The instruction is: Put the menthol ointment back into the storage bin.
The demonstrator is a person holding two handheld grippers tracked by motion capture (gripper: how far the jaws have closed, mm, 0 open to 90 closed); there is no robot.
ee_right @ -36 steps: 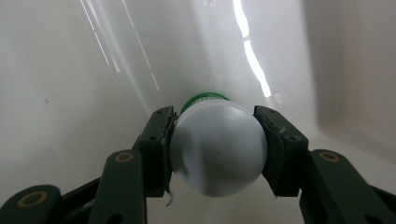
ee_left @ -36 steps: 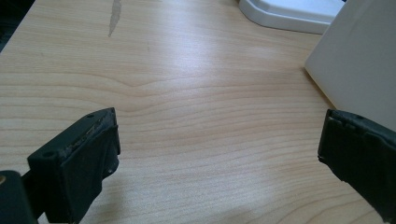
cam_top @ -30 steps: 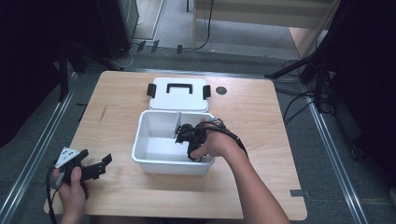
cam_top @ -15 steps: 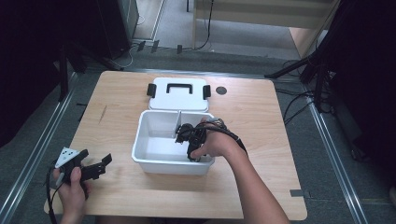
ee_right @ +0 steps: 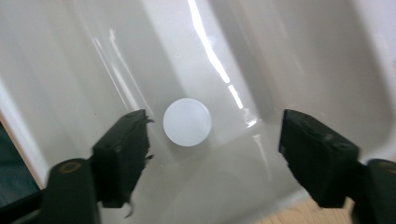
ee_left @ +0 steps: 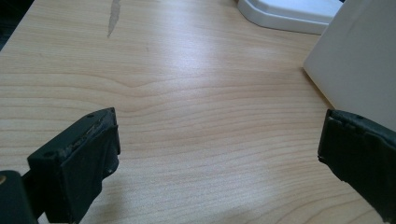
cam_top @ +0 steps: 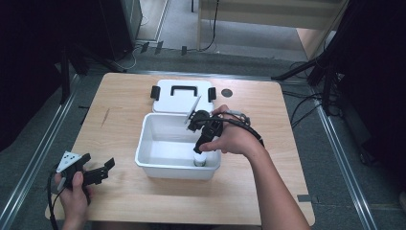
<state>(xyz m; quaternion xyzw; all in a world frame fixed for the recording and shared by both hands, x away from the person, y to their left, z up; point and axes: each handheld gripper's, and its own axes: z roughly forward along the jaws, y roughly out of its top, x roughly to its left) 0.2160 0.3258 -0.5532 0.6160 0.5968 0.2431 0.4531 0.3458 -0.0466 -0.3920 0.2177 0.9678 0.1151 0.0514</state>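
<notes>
Inside the white bin [cam_top: 158, 158], a white round cap [ee_right: 187, 122] lies between the spread right gripper [ee_right: 215, 154].

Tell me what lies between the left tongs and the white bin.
Only bare wooden table: the left tongs face the white bin across it, in the left gripper view.

A small white round-topped container [ee_right: 187, 122] stands upright on the floor of the open white plastic bin [cam_top: 158, 165], in its near right corner, close against the glossy walls.

Wooden table [cam_top: 119, 105], grey floor [cam_top: 28, 143]
</notes>
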